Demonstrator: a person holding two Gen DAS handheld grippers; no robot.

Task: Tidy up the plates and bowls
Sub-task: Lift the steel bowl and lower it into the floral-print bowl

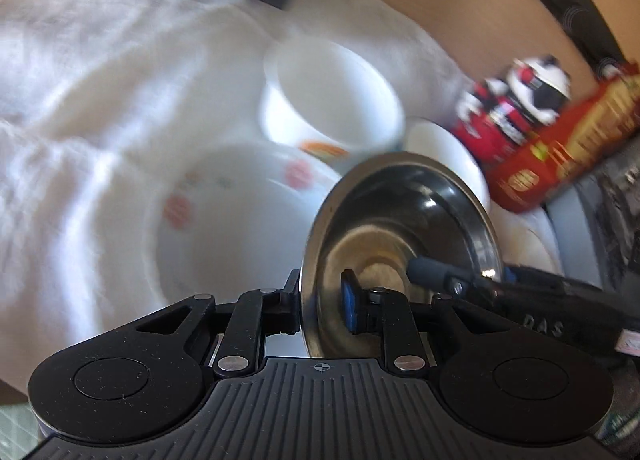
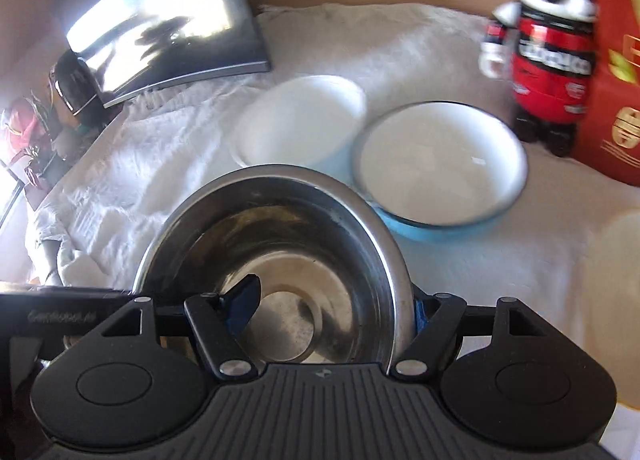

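I hold the steel bowl (image 2: 276,260) by its rim, left gripper (image 1: 320,306) and right gripper (image 2: 332,310) both clamped: light, stiff, slick; blue bowl (image 2: 440,168) at 1 o'clock.

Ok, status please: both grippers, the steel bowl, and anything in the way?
Both grippers shut on steel bowl rim. Bowl lifted, tilted. Blue bowl close ahead.

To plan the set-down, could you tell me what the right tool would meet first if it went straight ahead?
Probably the blue enamel bowl with white inside or the white bowl beside it; the right tool clamps the steel bowl, and depth is unclear.
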